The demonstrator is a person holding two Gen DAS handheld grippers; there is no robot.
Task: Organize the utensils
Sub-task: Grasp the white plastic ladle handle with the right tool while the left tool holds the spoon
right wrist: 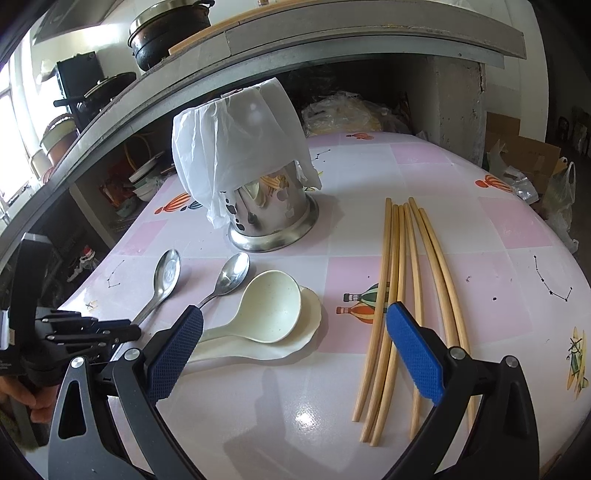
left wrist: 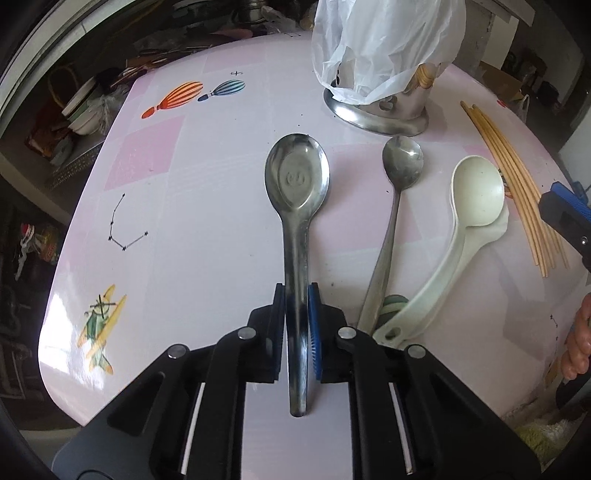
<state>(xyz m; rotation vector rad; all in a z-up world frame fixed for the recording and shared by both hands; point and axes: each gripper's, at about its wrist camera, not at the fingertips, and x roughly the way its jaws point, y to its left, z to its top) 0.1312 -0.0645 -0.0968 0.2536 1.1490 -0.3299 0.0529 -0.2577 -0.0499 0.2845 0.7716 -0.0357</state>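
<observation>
My left gripper [left wrist: 296, 295] is shut on the handle of a large steel spoon [left wrist: 297, 177], whose bowl lies face up on the table toward the utensil holder. To its right lie a smaller steel spoon [left wrist: 402, 162] and two stacked white ladles [left wrist: 476, 192]. Several wooden chopsticks [right wrist: 399, 277] lie on the right. My right gripper [right wrist: 295, 314] hovers open over the table between the white ladles [right wrist: 271, 302] and the chopsticks, holding nothing. The steel utensil holder [right wrist: 273, 218], draped with a white plastic bag [right wrist: 236, 147], stands upright behind the spoons.
The table [right wrist: 369, 122] has a pink and white patterned cover. Behind it run a grey counter edge [right wrist: 369, 40] with a black pot [right wrist: 166, 33] on it. Cardboard and bags [right wrist: 532, 162] sit past the right edge. Bowls [left wrist: 81, 110] are stored off the left edge.
</observation>
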